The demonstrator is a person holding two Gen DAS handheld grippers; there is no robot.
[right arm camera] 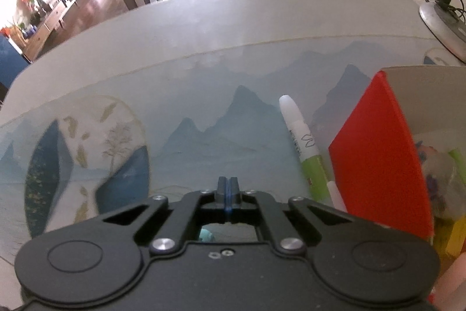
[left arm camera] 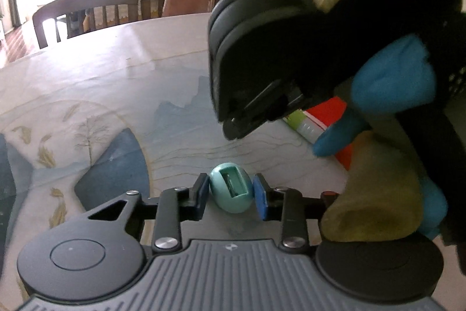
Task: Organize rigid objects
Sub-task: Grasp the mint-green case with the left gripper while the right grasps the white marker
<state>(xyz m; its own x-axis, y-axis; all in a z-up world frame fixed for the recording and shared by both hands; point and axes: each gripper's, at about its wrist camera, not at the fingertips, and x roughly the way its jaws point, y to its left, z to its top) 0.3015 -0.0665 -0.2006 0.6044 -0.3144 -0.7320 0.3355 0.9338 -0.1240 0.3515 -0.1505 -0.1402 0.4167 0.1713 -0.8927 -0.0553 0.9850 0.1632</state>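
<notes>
A small teal egg-shaped object (left arm camera: 231, 190) with a rectangular slot sits between the blue pads of my left gripper (left arm camera: 231, 194), which is shut on it just above the table. My right gripper (right arm camera: 228, 188) is shut and empty; in the left wrist view it hovers above (left arm camera: 236, 130), held by a blue-gloved hand. A green and white marker (right arm camera: 305, 147) lies on the table beside a red box (right arm camera: 378, 165). A sliver of the teal object shows under the right gripper (right arm camera: 206, 235).
The table (right arm camera: 204, 48) has a blue mountain-print cloth. The red box holds colourful items (right arm camera: 442, 185). A lamp base (right arm camera: 445, 22) stands far right. Wooden chairs (left arm camera: 87, 10) line the far edge.
</notes>
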